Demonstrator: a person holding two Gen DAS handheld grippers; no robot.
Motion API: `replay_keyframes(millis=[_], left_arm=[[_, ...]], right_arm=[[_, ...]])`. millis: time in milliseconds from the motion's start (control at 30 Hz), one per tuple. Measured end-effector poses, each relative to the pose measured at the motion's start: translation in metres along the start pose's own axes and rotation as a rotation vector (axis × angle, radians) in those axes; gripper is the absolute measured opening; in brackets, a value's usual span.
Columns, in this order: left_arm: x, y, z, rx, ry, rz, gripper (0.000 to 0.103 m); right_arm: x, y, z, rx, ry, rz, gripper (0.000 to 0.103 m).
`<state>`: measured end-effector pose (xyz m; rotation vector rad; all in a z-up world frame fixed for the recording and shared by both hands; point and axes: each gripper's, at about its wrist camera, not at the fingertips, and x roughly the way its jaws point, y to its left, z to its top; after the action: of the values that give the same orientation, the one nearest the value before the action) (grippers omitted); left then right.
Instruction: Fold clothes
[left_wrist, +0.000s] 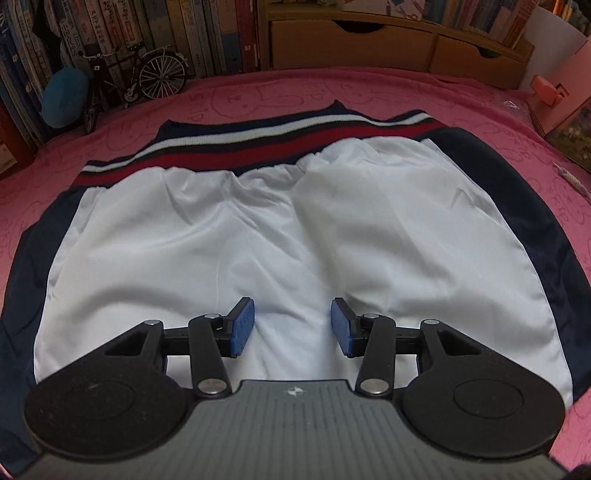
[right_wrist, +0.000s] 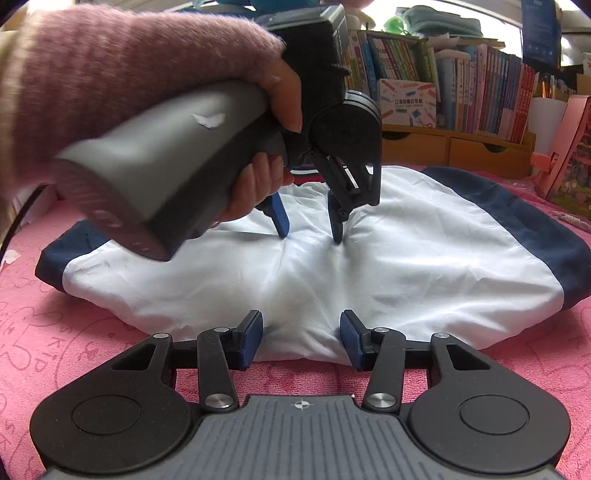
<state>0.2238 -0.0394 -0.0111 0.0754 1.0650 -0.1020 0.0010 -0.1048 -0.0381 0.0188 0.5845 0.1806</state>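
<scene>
A white garment (left_wrist: 258, 240) with navy side panels and a red, white and navy striped knit band lies spread on the pink cloth. It also shows in the right wrist view (right_wrist: 406, 258). My left gripper (left_wrist: 292, 326) is open, its blue pads pressing down on the white fabric near the garment's middle. It also shows from outside in the right wrist view (right_wrist: 310, 232), held by a hand in a pink sleeve. My right gripper (right_wrist: 301, 339) is open, its pads straddling the garment's near edge, with white fabric between them.
The pink cloth (right_wrist: 55, 332) covers the whole work surface. Bookshelves, wooden drawers (left_wrist: 351, 40), a model bicycle (left_wrist: 147, 74) and a blue ball stand behind it. A pink box (right_wrist: 565, 147) stands at the right edge.
</scene>
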Motion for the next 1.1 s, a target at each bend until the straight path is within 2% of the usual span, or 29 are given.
replay_keyframes(millis=[133, 167, 267, 367, 433, 500, 567, 633, 700, 833, 900, 967, 1100], left_arm=[[0.019, 0.008, 0.027, -0.047, -0.057, 0.041, 0.048], [0.023, 0.011, 0.034, -0.062, -0.071, 0.048, 0.052], [0.034, 0.019, 0.048, -0.101, -0.107, 0.06, 0.053], [0.031, 0.023, 0.051, -0.139, -0.107, 0.042, 0.052], [0.022, 0.026, 0.045, -0.122, -0.131, 0.038, 0.049], [0.007, 0.036, 0.035, -0.153, -0.148, 0.006, 0.049], [-0.016, 0.051, 0.019, -0.187, -0.18, -0.049, 0.049], [-0.043, 0.064, -0.013, -0.189, -0.261, -0.053, 0.05], [-0.069, 0.077, -0.045, -0.191, -0.343, -0.055, 0.058], [-0.107, 0.1, -0.118, -0.244, -0.473, 0.017, 0.063], [-0.115, 0.116, -0.147, -0.323, -0.5, 0.032, 0.065], [-0.115, 0.133, -0.17, -0.401, -0.485, 0.022, 0.069], [-0.106, 0.159, -0.197, -0.536, -0.457, 0.076, 0.069]], right_arm=[[-0.001, 0.0, 0.0, 0.002, 0.0, 0.005, 0.048], [-0.002, 0.001, 0.0, 0.003, 0.0, 0.006, 0.048], [-0.003, 0.003, 0.0, 0.002, 0.0, 0.011, 0.049], [-0.002, 0.001, 0.001, 0.0, 0.001, 0.016, 0.049], [-0.002, 0.002, 0.001, -0.002, 0.002, 0.018, 0.05], [-0.001, 0.002, 0.001, -0.003, 0.002, 0.018, 0.051], [0.0, 0.002, 0.001, -0.002, 0.002, 0.019, 0.051], [0.0, 0.001, 0.001, 0.008, -0.003, 0.026, 0.051], [-0.002, -0.003, 0.0, 0.038, -0.013, 0.051, 0.054], [-0.01, -0.02, -0.001, 0.15, -0.049, 0.102, 0.055], [-0.017, -0.029, -0.003, 0.202, -0.071, 0.088, 0.055], [-0.025, -0.04, -0.005, 0.237, -0.095, 0.056, 0.055], [-0.04, -0.068, -0.015, 0.278, -0.123, -0.038, 0.057]])
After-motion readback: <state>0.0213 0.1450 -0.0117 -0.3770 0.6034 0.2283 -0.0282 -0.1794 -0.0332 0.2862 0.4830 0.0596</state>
